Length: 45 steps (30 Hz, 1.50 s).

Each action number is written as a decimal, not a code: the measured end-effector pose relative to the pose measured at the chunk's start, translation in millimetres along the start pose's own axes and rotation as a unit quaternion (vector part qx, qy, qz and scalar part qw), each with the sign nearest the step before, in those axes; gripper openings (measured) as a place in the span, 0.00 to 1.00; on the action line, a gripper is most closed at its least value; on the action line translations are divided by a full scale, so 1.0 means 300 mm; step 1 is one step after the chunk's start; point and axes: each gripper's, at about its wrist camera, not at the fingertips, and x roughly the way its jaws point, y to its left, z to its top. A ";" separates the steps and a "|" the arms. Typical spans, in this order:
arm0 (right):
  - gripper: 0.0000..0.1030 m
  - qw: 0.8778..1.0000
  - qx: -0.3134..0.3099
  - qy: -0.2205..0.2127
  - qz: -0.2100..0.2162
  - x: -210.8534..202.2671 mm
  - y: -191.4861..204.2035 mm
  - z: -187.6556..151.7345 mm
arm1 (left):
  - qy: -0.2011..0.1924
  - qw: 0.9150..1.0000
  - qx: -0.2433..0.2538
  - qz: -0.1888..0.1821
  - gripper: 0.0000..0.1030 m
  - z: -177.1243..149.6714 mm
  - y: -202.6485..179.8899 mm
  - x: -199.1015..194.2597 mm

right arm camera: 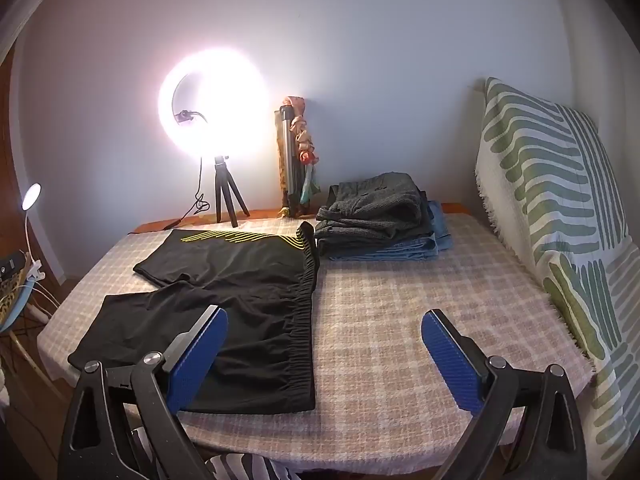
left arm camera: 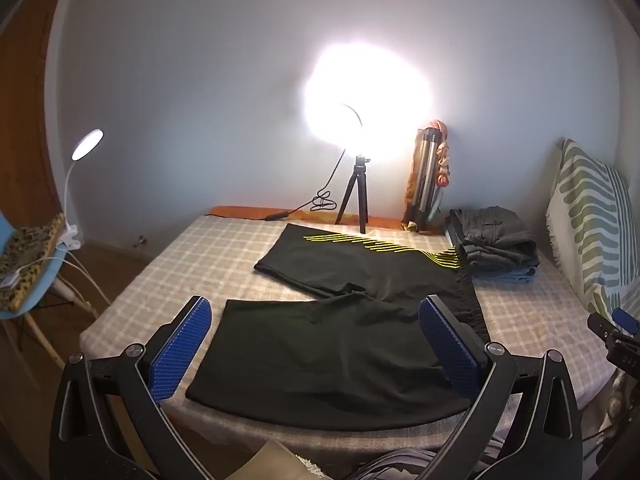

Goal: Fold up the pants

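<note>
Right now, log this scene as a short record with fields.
surface: bed with checked cover
garment: black shorts spread flat, unfolded, elastic waistband toward the pillow side
trim: yellow stripes on far leg
left gripper: open, above near leg, holding nothing
right gripper: open, near waistband, holding nothing
folded stack: beyond waistband
lighting: ring light

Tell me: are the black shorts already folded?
No. The black shorts lie spread flat on the bed, both legs apart, with both grippers open.
</note>
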 end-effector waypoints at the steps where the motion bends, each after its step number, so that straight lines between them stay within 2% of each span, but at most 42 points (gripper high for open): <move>1: 0.96 1.000 0.000 0.000 0.000 -0.001 0.000 0.000 | -0.001 1.000 0.001 0.000 1.00 0.001 -0.003 0.000; 45: 0.96 1.000 0.000 0.002 0.006 -0.008 0.020 0.003 | -0.001 1.000 0.002 -0.002 1.00 -0.011 -0.015 -0.001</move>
